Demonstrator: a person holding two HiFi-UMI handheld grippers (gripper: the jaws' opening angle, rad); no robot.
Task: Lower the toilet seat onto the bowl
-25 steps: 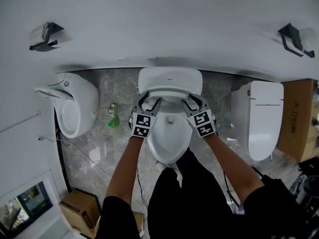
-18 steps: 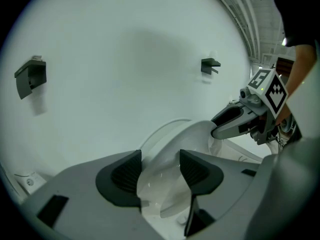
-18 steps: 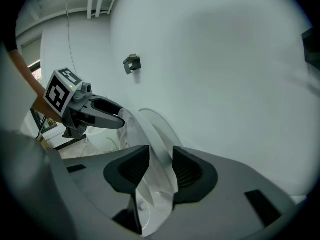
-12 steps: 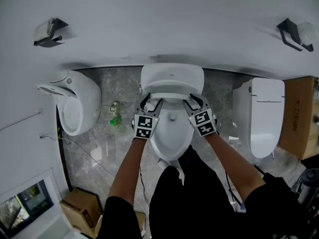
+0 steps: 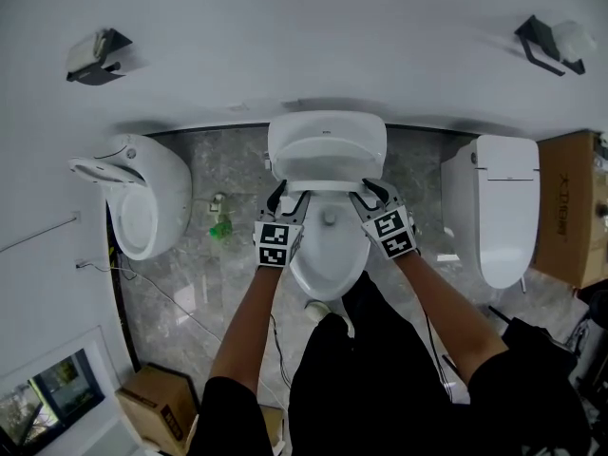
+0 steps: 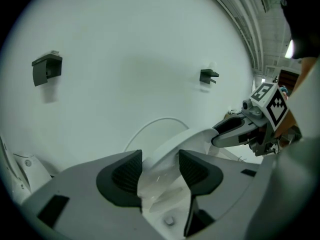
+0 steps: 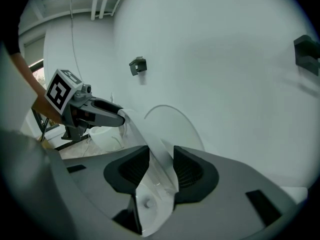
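Left tool (image 5: pixel 288 196) and right tool (image 5: pixel 369 191) pinch toilet seat (image 6: pixel 192 138) rim at 9 and 3 o'clock; bowl (image 5: pixel 328 255) lies toward 6.

You're in a fixture showroom or test room, not a home — left toilet (image 5: pixel 142 207), middle toilet (image 5: pixel 328 145), right toilet (image 5: pixel 508 217) along one wall (image 5: pixel 304 46), boxes (image 5: pixel 568 207) beside.

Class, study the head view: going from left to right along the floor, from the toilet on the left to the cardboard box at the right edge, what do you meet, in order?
left toilet → green bottle → left gripper → right gripper → right toilet → cardboard box
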